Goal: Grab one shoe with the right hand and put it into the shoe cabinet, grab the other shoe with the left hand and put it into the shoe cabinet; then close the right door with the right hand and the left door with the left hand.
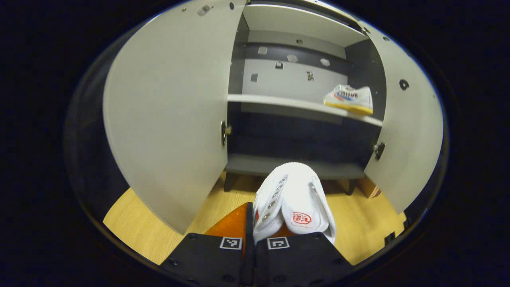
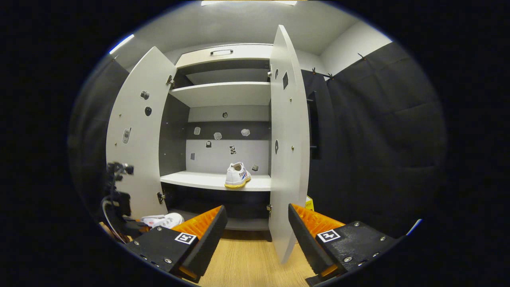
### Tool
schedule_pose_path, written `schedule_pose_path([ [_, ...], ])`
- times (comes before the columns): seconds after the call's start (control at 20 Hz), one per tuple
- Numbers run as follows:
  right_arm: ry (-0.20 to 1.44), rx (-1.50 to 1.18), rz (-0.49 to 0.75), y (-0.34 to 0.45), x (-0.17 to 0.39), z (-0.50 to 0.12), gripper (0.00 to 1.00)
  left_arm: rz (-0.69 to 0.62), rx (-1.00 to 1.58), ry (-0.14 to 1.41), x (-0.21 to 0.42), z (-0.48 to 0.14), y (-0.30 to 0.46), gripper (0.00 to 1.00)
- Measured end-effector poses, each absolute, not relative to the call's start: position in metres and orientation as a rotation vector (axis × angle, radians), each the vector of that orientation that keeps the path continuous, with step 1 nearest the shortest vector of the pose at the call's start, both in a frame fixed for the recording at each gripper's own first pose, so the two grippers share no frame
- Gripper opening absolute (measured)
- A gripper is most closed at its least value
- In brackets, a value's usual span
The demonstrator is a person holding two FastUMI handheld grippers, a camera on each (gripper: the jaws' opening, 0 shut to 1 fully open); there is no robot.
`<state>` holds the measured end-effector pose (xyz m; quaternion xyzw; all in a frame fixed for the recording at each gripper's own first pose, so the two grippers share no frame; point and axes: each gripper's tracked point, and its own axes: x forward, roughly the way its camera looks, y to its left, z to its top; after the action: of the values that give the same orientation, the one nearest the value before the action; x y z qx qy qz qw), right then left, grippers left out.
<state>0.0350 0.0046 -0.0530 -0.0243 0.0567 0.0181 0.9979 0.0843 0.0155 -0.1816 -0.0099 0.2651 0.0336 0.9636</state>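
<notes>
In the left gripper view my left gripper is shut on the side wall of a white shoe with a red tongue logo. It holds the shoe above the wooden floor, in front of the open shoe cabinet. A second white shoe with a yellow sole stands on the middle shelf, toward its right end. In the right gripper view my right gripper is open and holds nothing. It faces the edge of the right door, and the shelved shoe lies beyond it. The held shoe shows low at left.
Both cabinet doors stand wide open: the left door and the right door. The bottom shelf is bare and dark. Black cloth hangs right of the cabinet. The floor is light wood.
</notes>
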Motion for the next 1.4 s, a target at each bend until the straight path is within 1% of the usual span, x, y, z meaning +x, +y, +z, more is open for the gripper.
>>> schedule_pose_path([
  [0.1,0.118,-0.016,0.048,0.007,0.035,-0.056,0.94,0.053,-0.026,0.462,0.11,-0.122,0.004,0.08],
  [0.2,0.118,-0.001,0.054,0.007,0.034,-0.056,0.94,0.019,-0.013,0.408,0.142,-0.076,-0.008,0.09],
  [0.3,0.11,0.001,0.052,0.005,0.034,-0.054,0.94,-0.011,-0.023,0.376,0.172,-0.05,-0.018,0.08],
  [0.45,0.105,0.001,0.054,0.004,0.033,-0.051,0.94,-0.031,0.034,0.36,0.258,-0.026,-0.039,0.08],
  [0.5,0.107,0.001,0.054,0.004,0.032,-0.051,0.94,-0.033,0.048,0.374,0.286,-0.028,-0.044,0.08],
  [0.6,0.111,0.006,0.053,0.003,0.031,-0.05,0.94,-0.042,0.04,0.453,0.332,-0.049,-0.055,0.08],
  [0.75,0.117,-0.002,0.042,-0.001,0.029,-0.051,0.94,-0.021,0.043,0.558,0.379,-0.087,-0.064,0.08],
  [0.9,0.118,-0.008,0.027,-0.007,0.028,-0.05,0.94,0.028,0.081,0.606,0.416,-0.114,-0.062,0.08],
  [1.1,0.11,-0.03,0.011,-0.017,0.029,-0.047,0.94,0.062,0.113,0.647,0.434,-0.141,-0.056,0.09],
  [1.15,0.106,-0.035,0.007,-0.018,0.029,-0.045,0.91,0.07,0.114,0.665,0.433,-0.148,-0.054,0.09],
  [1.2,0.104,-0.038,0.004,-0.019,0.027,-0.045,0.94,0.073,0.108,0.682,0.432,-0.153,-0.054,0.09],
  [1.4,0.112,-0.033,0.007,-0.019,0.03,-0.05,0.94,0.1,0.057,0.732,0.427,-0.169,-0.046,0.1],
])
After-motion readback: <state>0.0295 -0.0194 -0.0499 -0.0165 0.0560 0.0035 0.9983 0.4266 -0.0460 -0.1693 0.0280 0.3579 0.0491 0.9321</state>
